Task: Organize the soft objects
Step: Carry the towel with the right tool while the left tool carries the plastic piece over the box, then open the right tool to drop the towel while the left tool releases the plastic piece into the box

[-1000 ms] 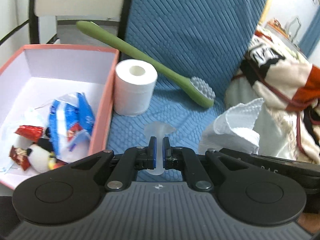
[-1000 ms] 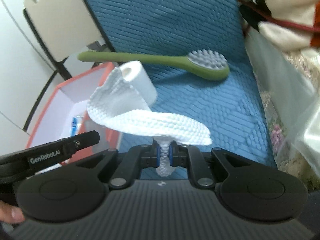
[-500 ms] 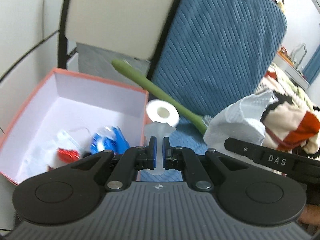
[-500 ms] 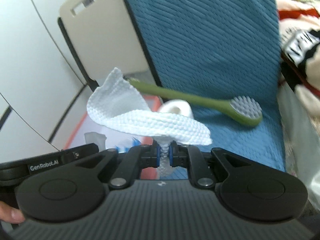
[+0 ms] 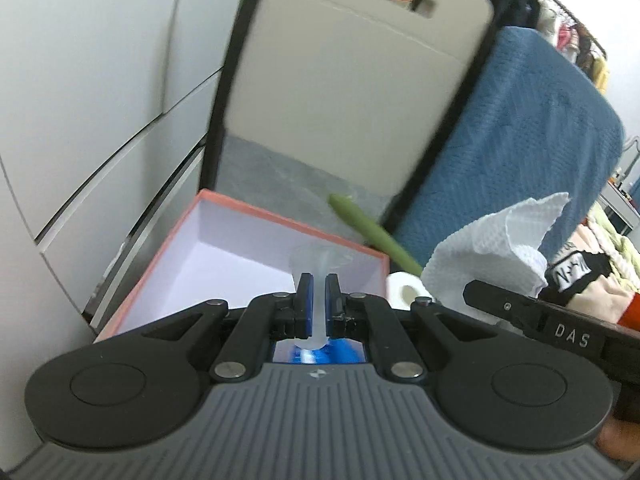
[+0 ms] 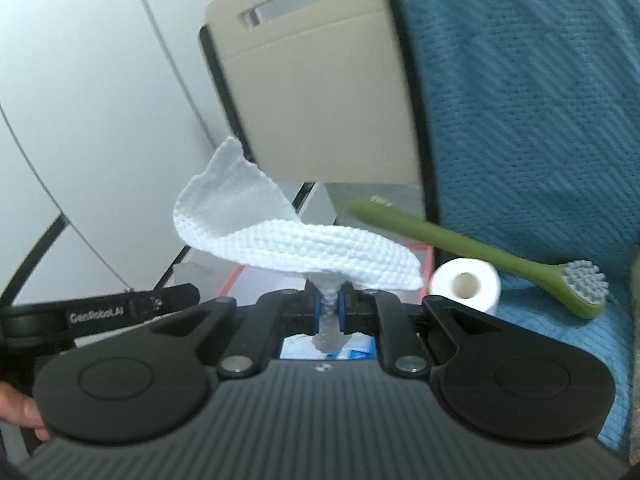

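My left gripper (image 5: 316, 280) is shut on a thin clear plastic piece (image 5: 318, 264), held up over the pink box (image 5: 280, 216). Blue packets (image 5: 320, 354) in that box peek through under its jaws. My right gripper (image 6: 330, 290) is shut on a white textured cloth (image 6: 296, 236) that fans out above its jaws; the same cloth (image 5: 496, 240) shows at the right of the left wrist view. A toilet paper roll (image 6: 466, 284) and a green long-handled brush (image 6: 500, 260) lie on the blue cover (image 6: 540, 120).
A beige folding chair back (image 5: 352, 92) stands behind the box, against white cabinet doors (image 5: 80, 100). Patterned bedding (image 5: 592, 280) lies at the right. A hand (image 6: 20, 412) holds the left gripper's handle. Clothes hang on a rail (image 5: 560, 12) far back.
Both grippers have risen and swung left toward the pink box, carrying the plastic piece and the cloth. The roll and brush now sit lower and to the right in both views.
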`<act>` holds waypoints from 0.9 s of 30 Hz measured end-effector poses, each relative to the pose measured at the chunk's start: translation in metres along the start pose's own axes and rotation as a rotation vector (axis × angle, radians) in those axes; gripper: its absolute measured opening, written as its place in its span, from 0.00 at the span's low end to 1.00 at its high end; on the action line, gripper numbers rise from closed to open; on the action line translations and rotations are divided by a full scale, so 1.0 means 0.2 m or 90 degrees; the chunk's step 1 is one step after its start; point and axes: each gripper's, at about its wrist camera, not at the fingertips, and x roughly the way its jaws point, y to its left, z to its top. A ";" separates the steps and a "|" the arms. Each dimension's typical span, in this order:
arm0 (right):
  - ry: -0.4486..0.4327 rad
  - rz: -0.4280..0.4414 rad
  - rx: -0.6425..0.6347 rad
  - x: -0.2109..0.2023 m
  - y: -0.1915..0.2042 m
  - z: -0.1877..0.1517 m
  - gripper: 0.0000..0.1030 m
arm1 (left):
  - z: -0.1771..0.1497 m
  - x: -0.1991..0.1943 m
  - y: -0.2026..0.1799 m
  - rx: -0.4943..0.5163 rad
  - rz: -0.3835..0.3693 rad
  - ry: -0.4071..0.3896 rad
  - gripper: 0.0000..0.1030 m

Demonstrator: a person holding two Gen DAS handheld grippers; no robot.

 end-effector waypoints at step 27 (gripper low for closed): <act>0.152 -0.045 0.007 0.46 0.05 -0.30 0.64 | -0.25 0.32 0.45 -0.052 0.033 0.131 0.34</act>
